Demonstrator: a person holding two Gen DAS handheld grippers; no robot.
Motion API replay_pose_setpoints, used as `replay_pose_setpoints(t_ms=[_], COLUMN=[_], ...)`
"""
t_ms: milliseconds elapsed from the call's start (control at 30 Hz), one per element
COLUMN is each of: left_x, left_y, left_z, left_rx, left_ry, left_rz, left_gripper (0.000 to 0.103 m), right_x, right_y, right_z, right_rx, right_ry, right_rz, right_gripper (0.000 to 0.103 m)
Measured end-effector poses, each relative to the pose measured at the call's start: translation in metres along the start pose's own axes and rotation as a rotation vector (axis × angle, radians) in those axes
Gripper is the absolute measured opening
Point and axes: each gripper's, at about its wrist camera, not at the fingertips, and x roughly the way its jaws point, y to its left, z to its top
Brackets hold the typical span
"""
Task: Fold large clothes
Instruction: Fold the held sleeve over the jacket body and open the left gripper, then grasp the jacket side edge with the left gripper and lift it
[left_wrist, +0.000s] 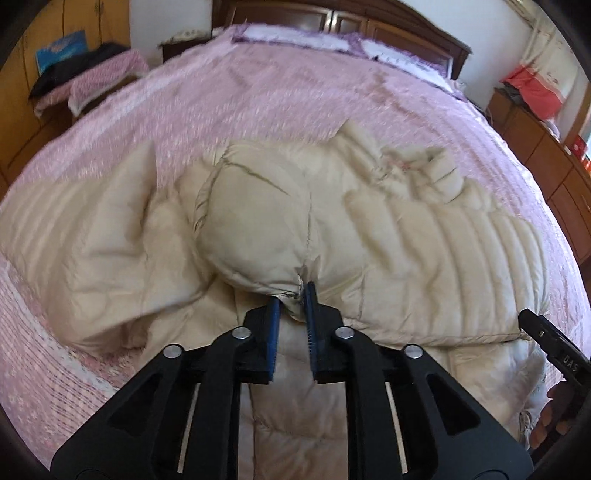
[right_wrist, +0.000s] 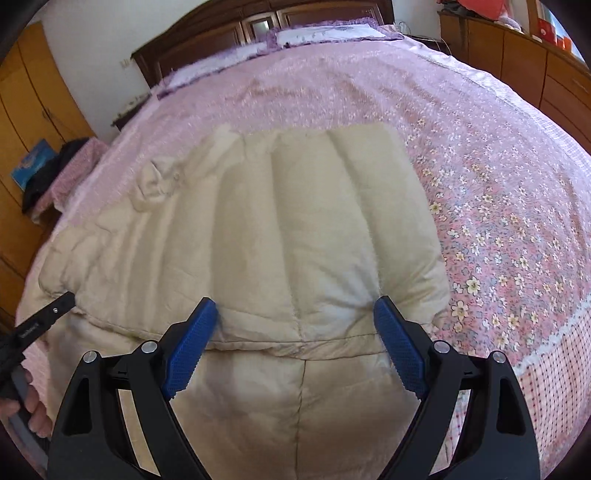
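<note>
Cream, quilted and puffy, the coat (left_wrist: 424, 251) sprawls rumpled on a pink bed (left_wrist: 295, 96); left gripper (left_wrist: 291, 295) pinches a fold, right gripper (right_wrist: 295, 314) jaws gape wide.

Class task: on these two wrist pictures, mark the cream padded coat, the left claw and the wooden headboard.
cream padded coat (right_wrist: 303, 229): right wrist view, quilted panel.
left claw (left_wrist: 293, 295): left wrist view, between fingertips pinching a coat fold.
wooden headboard (left_wrist: 406, 33): left wrist view, dark panel.
</note>
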Motion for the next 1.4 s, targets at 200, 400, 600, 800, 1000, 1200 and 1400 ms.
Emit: replay_pose_setpoints(t_ms=[200,400,600,800,1000,1200,1400], left_x=[0.010,-0.013,-0.049,-0.073,-0.066,-0.051,-0.030], left_y=[0.003,0.011,0.035,0.082,0.148,0.209,0.250], left_z=[-0.008,-0.010,-0.013,-0.010,-0.005,0.001,0.007], left_rx=[-0.004,-0.068,-0.102,-0.134,-0.229,-0.331,-0.443], left_ry=[0.006,0.010,-0.033,-0.074,-0.077,-0.088,-0.086], left_rz=[-0.025,-0.118,-0.164,-0.083,0.035,0.124,0.158], left_gripper=[0.038,0.076,0.077,0.081,0.081,0.081,0.081], right_x=[0.010,0.008,-0.022,-0.062,-0.082,-0.097,-0.097], right_y=[0.003,0.000,-0.004,0.005,0.021,0.034,0.041], right_z=[-0.007,-0.005,-0.008,-0.023,-0.045,-0.065,-0.078], right_rx=[-0.023,-0.014,0.023,-0.008,-0.034,-0.057,-0.038], right_ry=[0.004,-0.004,-0.033,-0.049,-0.030,-0.030,-0.014], right_rz=[-0.042,-0.021,0.006,0.047,0.088,0.090,0.079], right_gripper=[0.085,0.085,0.085,0.085,0.085,0.085,0.085])
